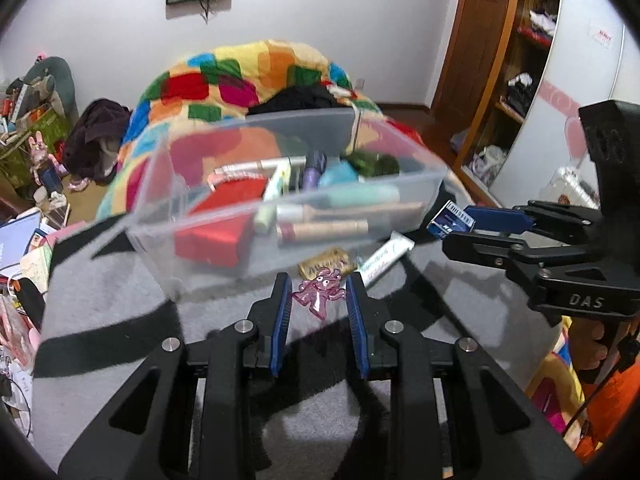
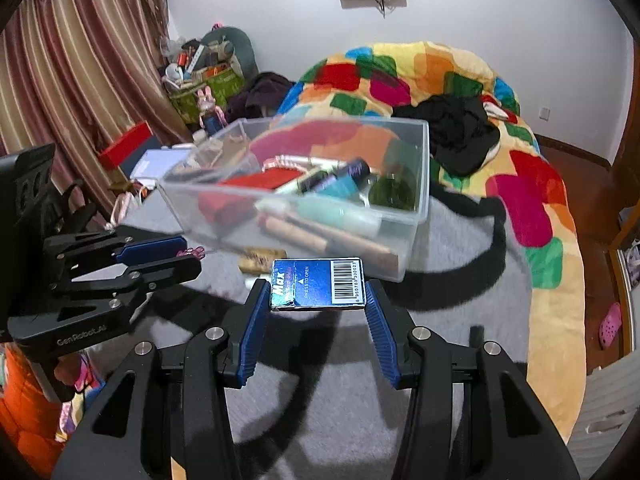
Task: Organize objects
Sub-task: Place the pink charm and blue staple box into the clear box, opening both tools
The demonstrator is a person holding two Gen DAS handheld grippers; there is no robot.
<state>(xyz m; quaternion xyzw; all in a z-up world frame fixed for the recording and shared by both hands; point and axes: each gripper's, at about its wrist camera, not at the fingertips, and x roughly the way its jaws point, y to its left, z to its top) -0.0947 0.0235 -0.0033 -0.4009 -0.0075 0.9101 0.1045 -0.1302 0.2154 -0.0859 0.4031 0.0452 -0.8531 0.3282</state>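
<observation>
bed [image 1: 120,312]: grey blanket with black stripes carries everything; patchwork quilt [image 1: 248,68] heaped at the far end.
bin [image 1: 400,196]: clear plastic, mid-bed, just beyond both grippers; open top, so it reads as the drop spot for loose items. Already holds a red box [image 1: 216,232], tubes and bottles lying flat; blurred, so finer contents are hard to name.
right gripper [image 2: 318,304]: fingers clamp the blue box [image 2: 316,284] by its two short ends, barcode face up, held level; that gripper enters the left wrist view from the right with the box at its tips. The box hangs clear of the blanket, near the bin's near-right corner, probably so it can pass over the wall.
left gripper [image 1: 319,292]: fingers narrowed around the pink charm [image 1: 320,292], a flat translucent figure. It sits between the tips and seems lifted off the blanket. Pad contact not crisp, but I judge it gripped; the right wrist view shows a bit of pink at those tips.
leftovers: gold packet [image 1: 326,266] and white tube [image 1: 386,258] lie on the blanket against the bin's near wall, not yet sorted.
stage: both items look carried, release over the bin likely next.
risk: the charm is thin and may slip.
</observation>
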